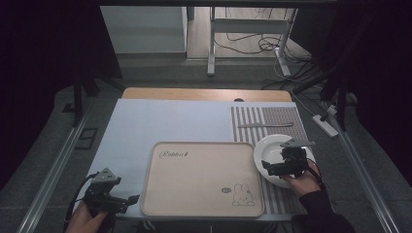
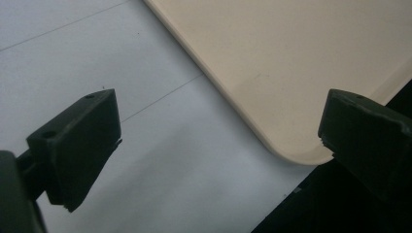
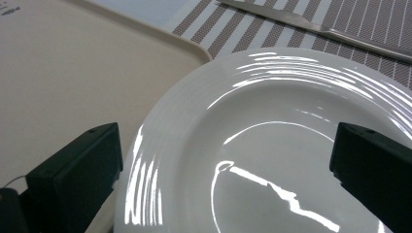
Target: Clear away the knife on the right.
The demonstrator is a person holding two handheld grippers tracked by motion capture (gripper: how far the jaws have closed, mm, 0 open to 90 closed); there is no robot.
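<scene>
A white plate (image 1: 270, 145) lies on a striped placemat (image 1: 245, 127) at the right of the table. My right gripper (image 1: 267, 168) hovers over it, open, with the plate (image 3: 272, 97) between and below its wide-spread jaws and nothing held. A beige tray (image 1: 199, 179) with a rabbit drawing sits mid-table, bare. At the table's front left, my left gripper (image 1: 129, 199) is open and points at the tray's near-left corner (image 2: 291, 145). In the gripper views, both the left gripper (image 2: 218, 141) and the right gripper (image 3: 218, 165) have an empty gap between their jaws.
A metal knife (image 1: 265, 125) lies across the placemat behind the plate, and the knife (image 3: 311, 22) also crosses the top of the right gripper view. A pale mat (image 1: 160, 121) covers the table's left and back. The table's front edge runs just below the tray.
</scene>
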